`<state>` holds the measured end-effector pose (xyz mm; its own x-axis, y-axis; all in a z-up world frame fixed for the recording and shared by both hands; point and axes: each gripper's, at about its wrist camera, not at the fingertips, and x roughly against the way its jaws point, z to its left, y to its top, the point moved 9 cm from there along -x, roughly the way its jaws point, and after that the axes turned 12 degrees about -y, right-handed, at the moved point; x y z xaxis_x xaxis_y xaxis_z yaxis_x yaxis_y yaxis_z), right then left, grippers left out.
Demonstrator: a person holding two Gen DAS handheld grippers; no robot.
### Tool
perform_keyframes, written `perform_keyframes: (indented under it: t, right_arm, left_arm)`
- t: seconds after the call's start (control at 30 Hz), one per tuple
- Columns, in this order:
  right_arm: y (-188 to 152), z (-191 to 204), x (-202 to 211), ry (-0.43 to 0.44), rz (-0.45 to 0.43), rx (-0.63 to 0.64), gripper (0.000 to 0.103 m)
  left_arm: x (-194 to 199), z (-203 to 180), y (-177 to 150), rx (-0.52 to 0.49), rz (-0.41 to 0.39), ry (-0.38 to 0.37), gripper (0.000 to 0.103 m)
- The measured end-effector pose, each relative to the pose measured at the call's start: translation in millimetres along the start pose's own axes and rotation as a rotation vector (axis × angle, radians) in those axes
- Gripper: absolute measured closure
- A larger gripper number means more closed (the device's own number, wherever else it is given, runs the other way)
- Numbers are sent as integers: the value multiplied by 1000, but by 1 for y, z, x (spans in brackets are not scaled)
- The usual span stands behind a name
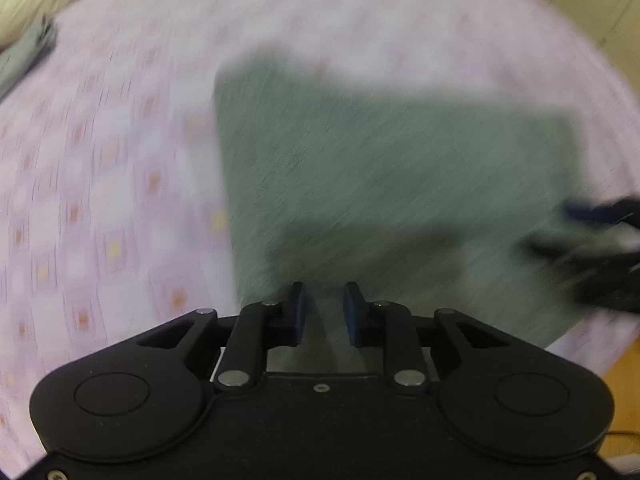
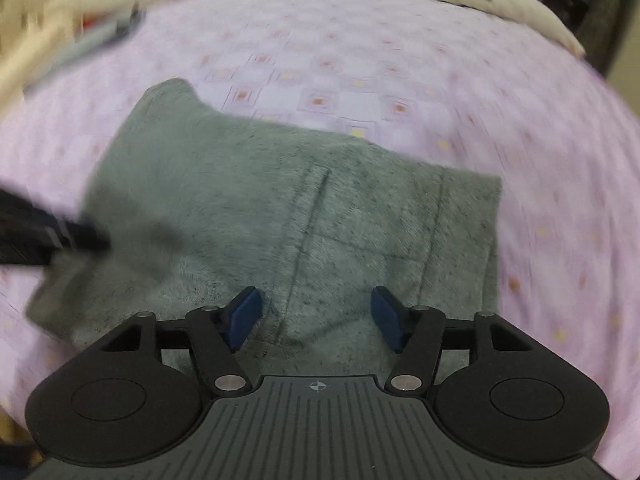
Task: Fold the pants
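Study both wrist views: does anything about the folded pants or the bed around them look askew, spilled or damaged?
Slightly askew. The grey pants lie folded on the pink sheet, but the far-left corner juts past the straight top edge, so the fold is uneven. No spill or tear shows. Both the left gripper and the right gripper are open.

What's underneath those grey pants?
The grey pants lie on a pink patterned bedsheet, which shows all around them. Whatever is directly beneath the fabric is covered.
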<state>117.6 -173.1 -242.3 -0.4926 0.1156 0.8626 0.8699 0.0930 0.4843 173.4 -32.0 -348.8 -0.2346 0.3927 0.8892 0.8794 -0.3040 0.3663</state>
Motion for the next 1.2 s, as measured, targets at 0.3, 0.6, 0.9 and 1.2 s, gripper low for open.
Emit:
perform_keyframes:
  t: [0.3,0.6,0.9,1.2]
  right_arm:
    - [11,-54,34,53,-83,-167,39]
    - [-2,-102,-35,197,118,-378,26]
    - [8,-82,-37,357,118,-292,0]
    - [15,-76,-40,364,96,-320,0]
  left_arm:
    - [57,26,14,171,-164,-32,66]
    - [1,27,22,274,-6,-148,30]
    - [-27,17,26,226,-13,-54,0]
    - [-32,16,32,291,-90,26,0]
